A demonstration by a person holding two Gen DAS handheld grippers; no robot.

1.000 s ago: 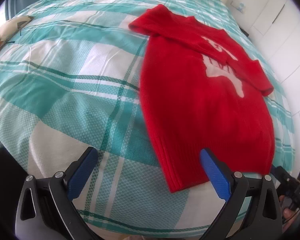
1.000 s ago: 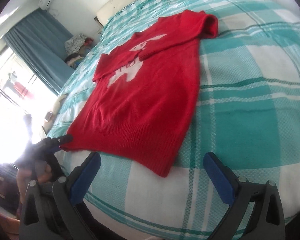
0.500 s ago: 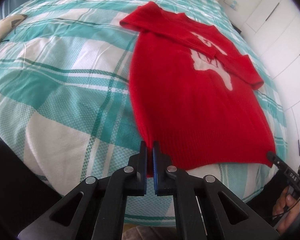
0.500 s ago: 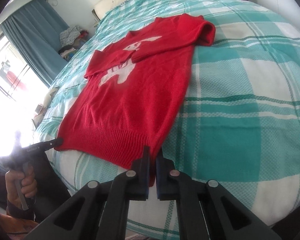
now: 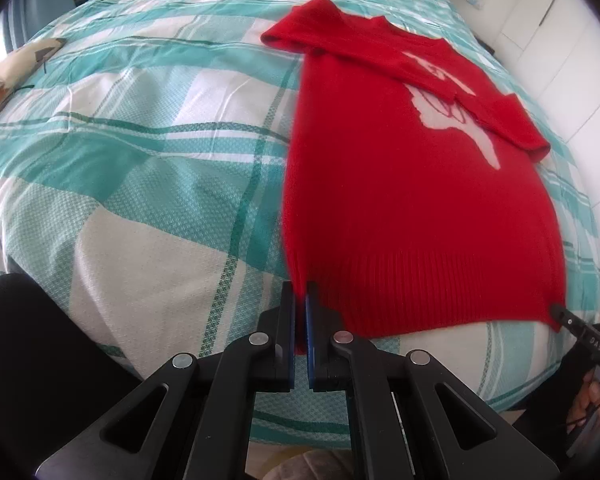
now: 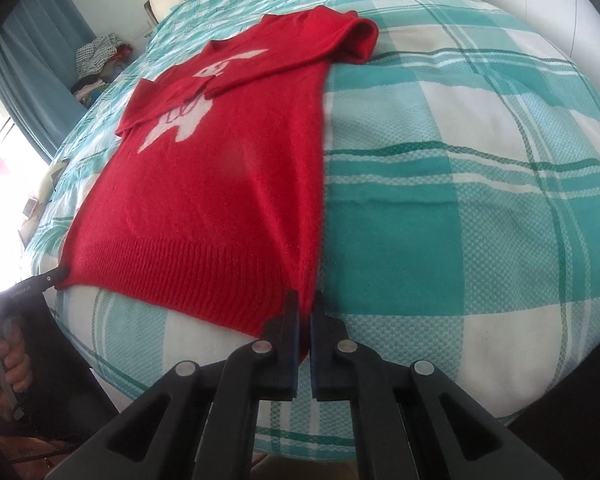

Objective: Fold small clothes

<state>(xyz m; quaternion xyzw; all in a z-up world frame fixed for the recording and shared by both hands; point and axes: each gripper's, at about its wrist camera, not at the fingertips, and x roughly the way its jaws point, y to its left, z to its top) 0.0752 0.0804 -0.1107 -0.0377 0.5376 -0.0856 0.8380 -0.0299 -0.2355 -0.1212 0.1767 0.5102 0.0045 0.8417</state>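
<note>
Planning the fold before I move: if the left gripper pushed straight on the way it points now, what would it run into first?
The left gripper is shut on the near hem corner of the red sweater. Pushing on, it would probably bunch that knit and press into the checked bedspread underneath; depth is hard to judge.

Left tool (image 5: 300,296) angled steeply down, jaws closed tight — blue pads clamp red sweater (image 5: 412,216) hem at its left corner. Right tool (image 6: 305,300) likewise tilted down, jaws pinched together on hem's right corner. Each tool's tip also shows in other's view at opposite hem corner: right tool at far right of left view, left tool at far left of right view. Left hand (image 6: 6,368) wraps left tool's handle — fingers curled. Right hand (image 5: 588,404) partly visible, gripping its handle.
</note>
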